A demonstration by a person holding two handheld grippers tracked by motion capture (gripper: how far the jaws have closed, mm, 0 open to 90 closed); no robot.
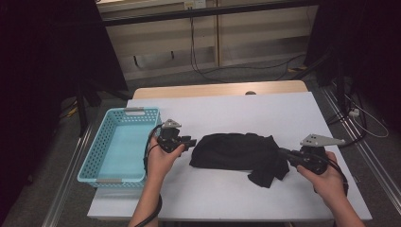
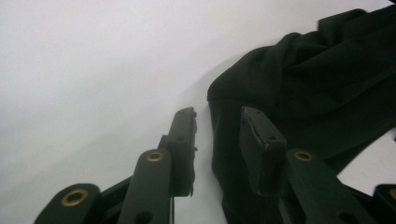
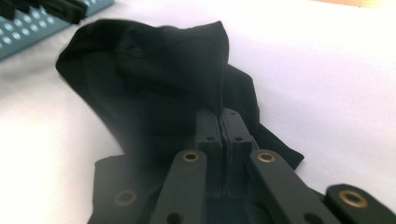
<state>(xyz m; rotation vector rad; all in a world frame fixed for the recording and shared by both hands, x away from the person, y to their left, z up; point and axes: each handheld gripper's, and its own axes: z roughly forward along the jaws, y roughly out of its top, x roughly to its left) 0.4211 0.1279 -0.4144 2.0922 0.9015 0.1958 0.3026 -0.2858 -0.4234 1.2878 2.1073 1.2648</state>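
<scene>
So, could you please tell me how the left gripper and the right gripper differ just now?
The left gripper has its jaws apart beside the black cloth, gripping nothing; the right gripper has its jaws shut on that cloth's fabric. The left sits near the blue basket, the right at the cloth's far end. Both are hand-held.

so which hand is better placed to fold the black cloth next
Probably the right. The right gripper has its jaws shut on a fold of the black cloth, so it could lift it over straight away. The left gripper sits open at the cloth's other edge, near the blue basket, gripping nothing.
</scene>
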